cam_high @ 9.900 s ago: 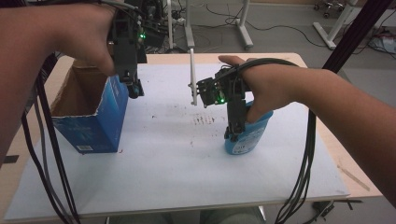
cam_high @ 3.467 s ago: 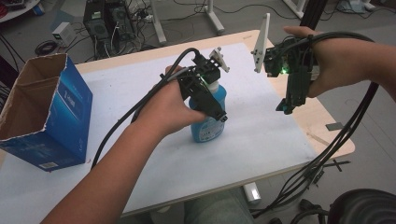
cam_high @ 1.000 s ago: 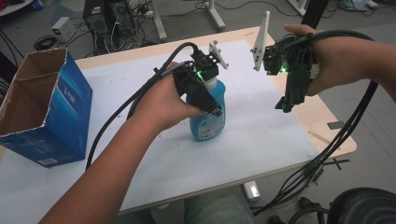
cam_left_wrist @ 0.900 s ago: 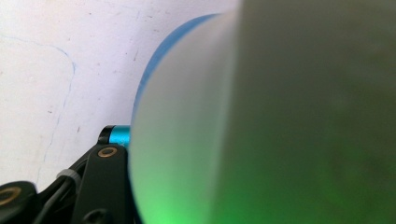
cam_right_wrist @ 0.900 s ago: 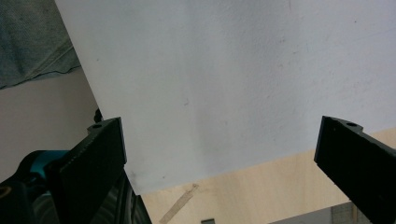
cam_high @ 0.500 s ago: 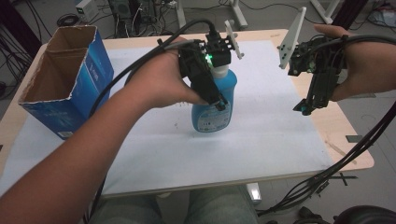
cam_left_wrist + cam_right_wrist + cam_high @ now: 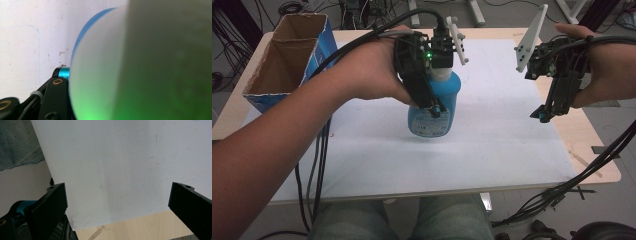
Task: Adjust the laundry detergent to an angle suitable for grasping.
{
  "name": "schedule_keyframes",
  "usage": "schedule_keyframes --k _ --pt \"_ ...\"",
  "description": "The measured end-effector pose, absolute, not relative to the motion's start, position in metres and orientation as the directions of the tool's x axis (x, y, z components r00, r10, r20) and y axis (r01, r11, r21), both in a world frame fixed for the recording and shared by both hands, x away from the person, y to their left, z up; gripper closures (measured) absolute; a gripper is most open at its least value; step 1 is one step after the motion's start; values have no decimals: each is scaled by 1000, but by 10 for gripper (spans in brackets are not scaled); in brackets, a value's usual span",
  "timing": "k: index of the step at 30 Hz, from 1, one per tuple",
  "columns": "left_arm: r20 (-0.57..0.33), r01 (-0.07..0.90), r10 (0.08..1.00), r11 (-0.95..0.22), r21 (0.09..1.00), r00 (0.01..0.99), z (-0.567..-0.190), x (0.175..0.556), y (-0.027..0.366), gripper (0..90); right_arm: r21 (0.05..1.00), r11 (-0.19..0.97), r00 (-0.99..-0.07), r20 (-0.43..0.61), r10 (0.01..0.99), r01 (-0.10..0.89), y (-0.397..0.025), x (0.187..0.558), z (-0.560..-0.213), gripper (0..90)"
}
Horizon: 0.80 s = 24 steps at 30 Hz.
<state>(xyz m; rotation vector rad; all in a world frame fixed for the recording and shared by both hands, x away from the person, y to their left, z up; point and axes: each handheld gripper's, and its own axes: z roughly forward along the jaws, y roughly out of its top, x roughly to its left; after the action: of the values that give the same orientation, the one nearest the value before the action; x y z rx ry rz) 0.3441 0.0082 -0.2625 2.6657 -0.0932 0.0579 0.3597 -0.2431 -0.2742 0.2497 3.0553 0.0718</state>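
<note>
A pale wooden table (image 7: 597, 160) carries a white sheet (image 7: 492, 150) over most of its top. On the sheet a blue bottle (image 7: 434, 112) stands mid-table; an open cardboard box (image 7: 282, 60) sits far left.

Blue bottle (image 7: 435, 107) w/ white cap; blue cardboard box (image 7: 287, 55), brown inside, left of bottle; white surface (image 7: 492, 145).

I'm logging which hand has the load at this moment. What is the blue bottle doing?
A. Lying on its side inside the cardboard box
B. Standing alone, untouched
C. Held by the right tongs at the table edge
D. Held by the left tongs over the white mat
D: in the high view the left tongs clamp the blue bottle above the white mat, while the right tongs hang open and empty.
</note>
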Motion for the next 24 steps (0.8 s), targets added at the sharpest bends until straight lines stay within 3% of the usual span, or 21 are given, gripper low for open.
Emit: schedule_keyframes --k 24 --pt "-6 -229 -262 -854 466 965 -298 343 46 440 37 988 -986 -65 151 149 -227 358 -274 12"
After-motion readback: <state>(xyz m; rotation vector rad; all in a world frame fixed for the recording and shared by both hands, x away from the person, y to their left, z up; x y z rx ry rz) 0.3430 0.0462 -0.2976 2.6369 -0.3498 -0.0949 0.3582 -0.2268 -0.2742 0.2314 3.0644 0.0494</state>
